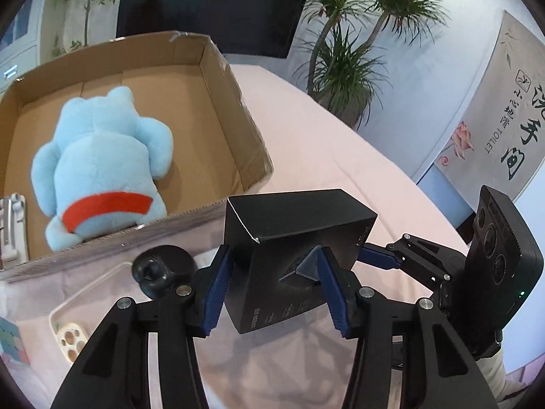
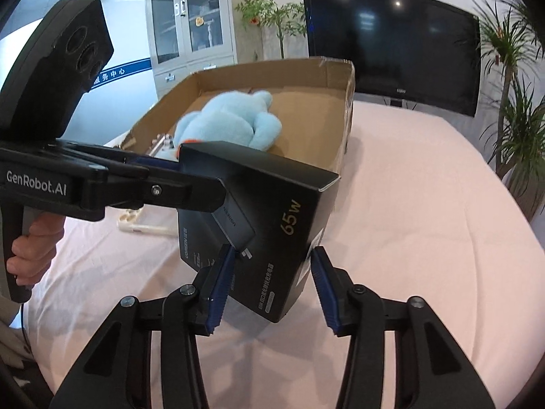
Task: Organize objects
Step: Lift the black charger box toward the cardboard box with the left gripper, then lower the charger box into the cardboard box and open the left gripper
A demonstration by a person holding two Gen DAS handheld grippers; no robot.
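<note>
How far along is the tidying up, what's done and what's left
Done: the blue plush toy and a white object at its edge lie inside the cardboard box. In hand: the black charger box is clamped by the left gripper; the right gripper brackets it, apparently open. Left: the phone case, black round object and colourful cube on the pink cloth.

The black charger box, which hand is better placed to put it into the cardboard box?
Left. The left gripper is clamped on the black charger box, right beside the cardboard box. The right gripper looks open around its lower corner, so it probably isn't holding it.
</note>
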